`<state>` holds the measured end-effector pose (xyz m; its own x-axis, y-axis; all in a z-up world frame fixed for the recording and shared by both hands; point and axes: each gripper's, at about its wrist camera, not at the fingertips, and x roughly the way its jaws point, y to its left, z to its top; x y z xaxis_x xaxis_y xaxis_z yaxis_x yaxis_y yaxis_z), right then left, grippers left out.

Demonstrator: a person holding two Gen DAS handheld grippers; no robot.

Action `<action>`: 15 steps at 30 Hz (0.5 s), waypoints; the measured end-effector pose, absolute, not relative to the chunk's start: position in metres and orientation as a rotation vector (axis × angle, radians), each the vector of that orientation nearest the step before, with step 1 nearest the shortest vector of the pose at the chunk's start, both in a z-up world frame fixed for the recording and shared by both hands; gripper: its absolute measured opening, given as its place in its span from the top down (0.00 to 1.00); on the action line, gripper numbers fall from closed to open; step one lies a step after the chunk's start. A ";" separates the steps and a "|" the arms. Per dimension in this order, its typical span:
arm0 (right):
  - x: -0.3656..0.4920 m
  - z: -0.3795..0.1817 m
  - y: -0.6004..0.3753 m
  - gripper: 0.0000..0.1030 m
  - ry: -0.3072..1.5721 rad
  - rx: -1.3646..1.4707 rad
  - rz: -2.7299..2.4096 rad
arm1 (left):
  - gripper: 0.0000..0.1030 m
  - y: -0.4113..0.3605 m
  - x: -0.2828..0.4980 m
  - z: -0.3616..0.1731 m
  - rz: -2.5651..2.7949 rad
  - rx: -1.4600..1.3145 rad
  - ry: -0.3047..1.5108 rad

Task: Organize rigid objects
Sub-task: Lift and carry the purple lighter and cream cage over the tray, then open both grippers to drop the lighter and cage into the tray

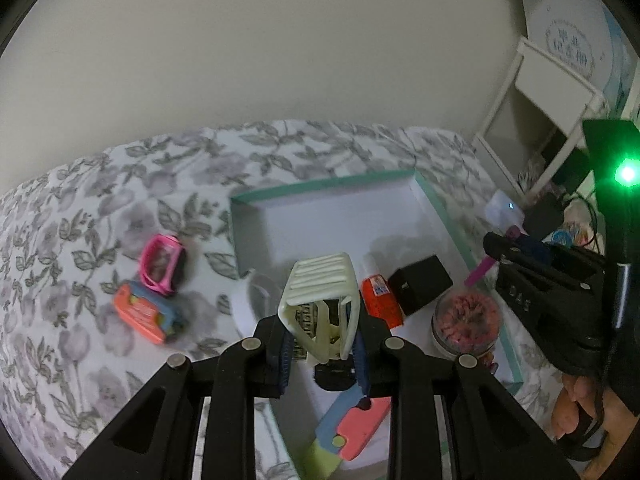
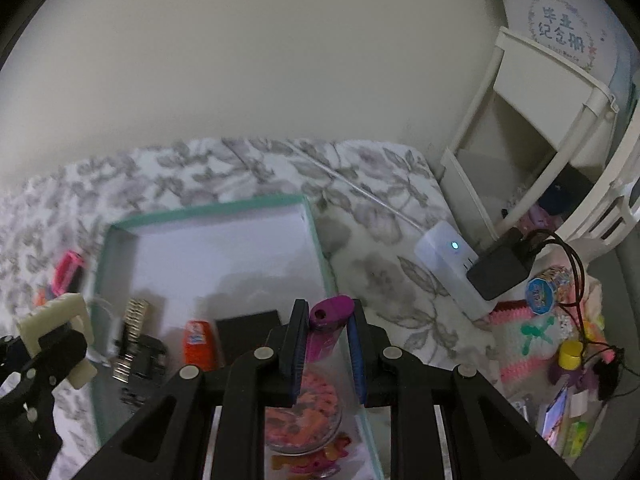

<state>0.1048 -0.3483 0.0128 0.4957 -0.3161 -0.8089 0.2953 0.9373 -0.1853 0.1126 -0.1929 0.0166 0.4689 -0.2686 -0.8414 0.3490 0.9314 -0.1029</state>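
Cream hair claw (image 1: 320, 304) sits pinched in the left tool (image 1: 320, 356), above the teal-rimmed box (image 1: 440, 204) on the bed. Right tool (image 2: 326, 344) pinches a purple lighter (image 2: 330, 318). Both look mid-delivery; next, lower each into bare box floor ahead and let go.

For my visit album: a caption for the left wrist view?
Left claw grips a cream slatted clip above the teal-rimmed tray.
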 end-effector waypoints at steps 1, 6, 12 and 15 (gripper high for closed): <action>0.107 0.008 -0.349 0.80 0.995 -0.028 -0.367 | 0.74 -0.196 0.113 0.012 -0.385 0.096 1.020; 0.112 -0.008 -0.354 0.80 1.018 0.023 -0.341 | 0.74 -0.204 0.112 -0.003 -0.394 0.116 1.048; 0.113 -0.014 -0.352 0.80 0.973 0.064 -0.329 | 0.74 -0.207 0.112 -0.016 -0.407 0.104 1.063; 0.114 -0.015 -0.354 0.79 0.951 0.112 -0.318 | 0.74 -0.208 0.113 -0.020 -0.414 0.096 1.067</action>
<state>0.1139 -0.3543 -0.0148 0.5381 -0.2179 -0.8142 0.3154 0.9479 -0.0453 0.1129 -0.2084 -0.0201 0.4139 -0.2829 -0.8652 0.3741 0.9194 -0.1216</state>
